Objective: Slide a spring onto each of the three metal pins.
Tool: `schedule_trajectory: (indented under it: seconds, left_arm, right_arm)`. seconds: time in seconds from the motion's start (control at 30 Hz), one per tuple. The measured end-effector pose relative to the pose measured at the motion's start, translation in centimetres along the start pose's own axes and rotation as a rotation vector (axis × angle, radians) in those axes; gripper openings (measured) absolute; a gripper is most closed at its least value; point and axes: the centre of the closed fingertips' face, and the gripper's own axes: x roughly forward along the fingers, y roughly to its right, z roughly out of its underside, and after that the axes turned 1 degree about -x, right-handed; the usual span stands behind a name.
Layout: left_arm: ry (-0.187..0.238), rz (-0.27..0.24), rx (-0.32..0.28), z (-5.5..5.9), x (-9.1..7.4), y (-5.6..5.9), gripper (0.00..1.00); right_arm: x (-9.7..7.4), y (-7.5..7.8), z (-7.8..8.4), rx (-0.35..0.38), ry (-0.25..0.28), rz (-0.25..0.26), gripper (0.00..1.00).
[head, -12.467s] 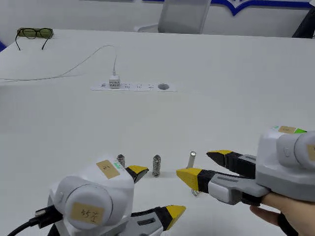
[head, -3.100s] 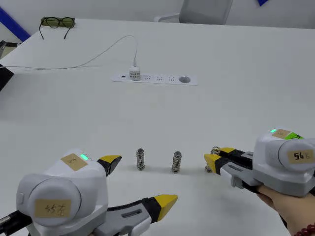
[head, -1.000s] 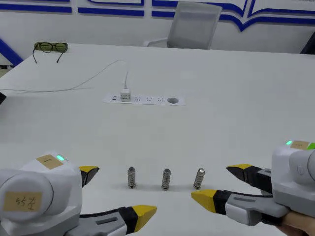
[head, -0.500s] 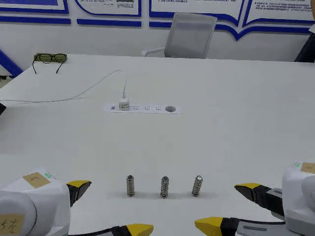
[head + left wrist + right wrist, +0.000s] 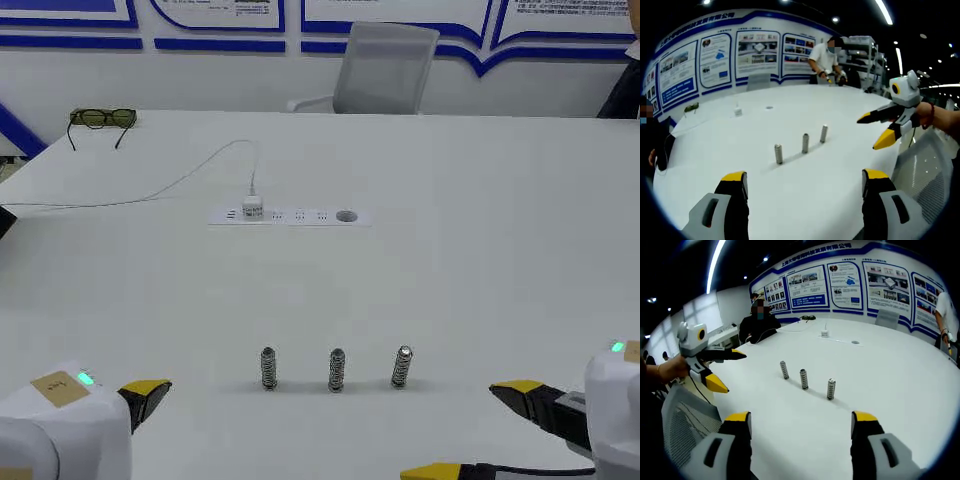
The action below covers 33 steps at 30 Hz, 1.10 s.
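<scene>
Three short metal pins stand upright in a straight, evenly spaced row on the white table (image 5: 470, 260), close to its near edge and running along it. The left pin (image 5: 268, 368), middle pin (image 5: 337, 369) and right pin (image 5: 402, 366) each wear a grey coiled spring (image 5: 337, 375). The right pin's rounded tip shines above its coils.

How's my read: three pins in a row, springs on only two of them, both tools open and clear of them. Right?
Not quite: all three pins carry springs, not two. The right gripper view shows coils on the left spring, middle spring and right spring. The rest holds: one row, left tool and right tool open, clear of them.
</scene>
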Motion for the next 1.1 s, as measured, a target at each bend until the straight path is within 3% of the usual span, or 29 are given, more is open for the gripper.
schedule_trajectory:
  seconds: [0.23,0.4,0.57,1.1]
  left_arm:
    - [-0.001,-0.009,-0.01,0.3,-0.4,0.1,0.97]
    - [-0.021,-0.012,0.004,0.8,-0.6,0.4,0.98]
    - [-0.005,-0.001,-0.007,0.8,-0.8,0.7,0.99]
    - [-0.024,-0.009,-0.007,1.4,-0.7,0.9,0.95]
  right_arm:
    - [-0.3,-0.7,0.1,0.011,0.026,-0.004,0.85]
    - [-0.2,-1.2,1.0,0.009,0.005,-0.009,0.86]
    - [-0.4,-1.3,1.6,0.015,-0.014,-0.011,0.86]
    - [-0.5,-1.6,1.9,-0.003,-0.01,-0.005,0.86]
